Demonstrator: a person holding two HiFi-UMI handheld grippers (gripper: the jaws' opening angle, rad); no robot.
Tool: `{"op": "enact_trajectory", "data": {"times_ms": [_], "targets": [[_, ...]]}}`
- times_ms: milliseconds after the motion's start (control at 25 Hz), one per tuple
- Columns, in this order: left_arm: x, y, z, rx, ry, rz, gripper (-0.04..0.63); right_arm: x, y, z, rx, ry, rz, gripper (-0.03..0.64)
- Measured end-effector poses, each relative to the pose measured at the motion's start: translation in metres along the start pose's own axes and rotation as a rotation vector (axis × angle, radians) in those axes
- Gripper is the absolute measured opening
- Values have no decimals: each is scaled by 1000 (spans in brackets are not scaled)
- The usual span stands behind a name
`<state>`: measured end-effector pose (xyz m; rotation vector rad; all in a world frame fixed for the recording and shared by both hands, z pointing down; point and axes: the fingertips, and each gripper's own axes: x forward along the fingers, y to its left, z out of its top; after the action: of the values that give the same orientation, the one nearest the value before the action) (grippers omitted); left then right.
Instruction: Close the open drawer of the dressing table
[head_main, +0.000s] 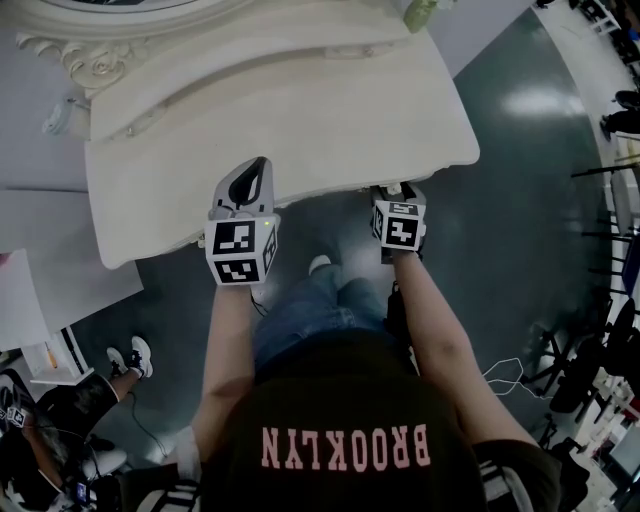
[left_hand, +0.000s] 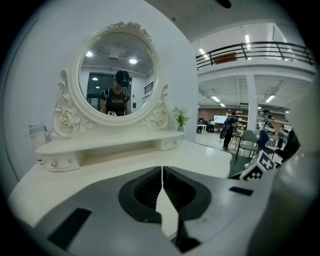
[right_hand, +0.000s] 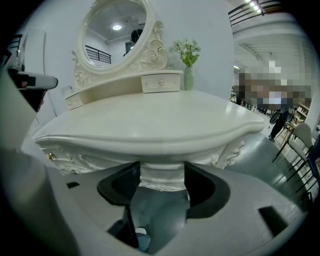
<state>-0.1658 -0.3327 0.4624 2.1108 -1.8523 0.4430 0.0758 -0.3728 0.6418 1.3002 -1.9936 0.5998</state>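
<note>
Pointing forward, right gripper (head_main: 396, 190) meets dressing table (head_main: 300, 110) edge.

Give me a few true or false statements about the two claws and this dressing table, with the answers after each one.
1. The left claw is shut with nothing between its jaws. True.
2. The right claw is shut too. False: its jaws stand apart, with the carved front under the tabletop between them.
3. A vase of flowers stands on the dressing table. True.
4. The mirror is a plain rectangle. False: it is rounded, in an ornate carved frame.
</note>
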Motion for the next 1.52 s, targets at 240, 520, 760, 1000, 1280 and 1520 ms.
{"op": "enact_trajectory", "data": {"times_ms": [240,520,760,1000,1280,1520], "targets": [[-1,3,4,1,-10,5,9,2,0,0,11,-11,6,259],[-7,-8,5,12,-14,-3,9,-2,-1,1,3,3,-3,259],[-19,-19,4,9,-21,5,9,-16,-5,1,16,-17,5,259],[-35,-37,5,6,-33,8,9,-39,-7,-1,3,-37,25,208],[-52,-55,9,4,-54,1,9,-70,-9,1,-44,-74,17,22],[-66,-68,13,1,-70,-3,9,-100,-9,2,-85,-109,40,-2]]}}
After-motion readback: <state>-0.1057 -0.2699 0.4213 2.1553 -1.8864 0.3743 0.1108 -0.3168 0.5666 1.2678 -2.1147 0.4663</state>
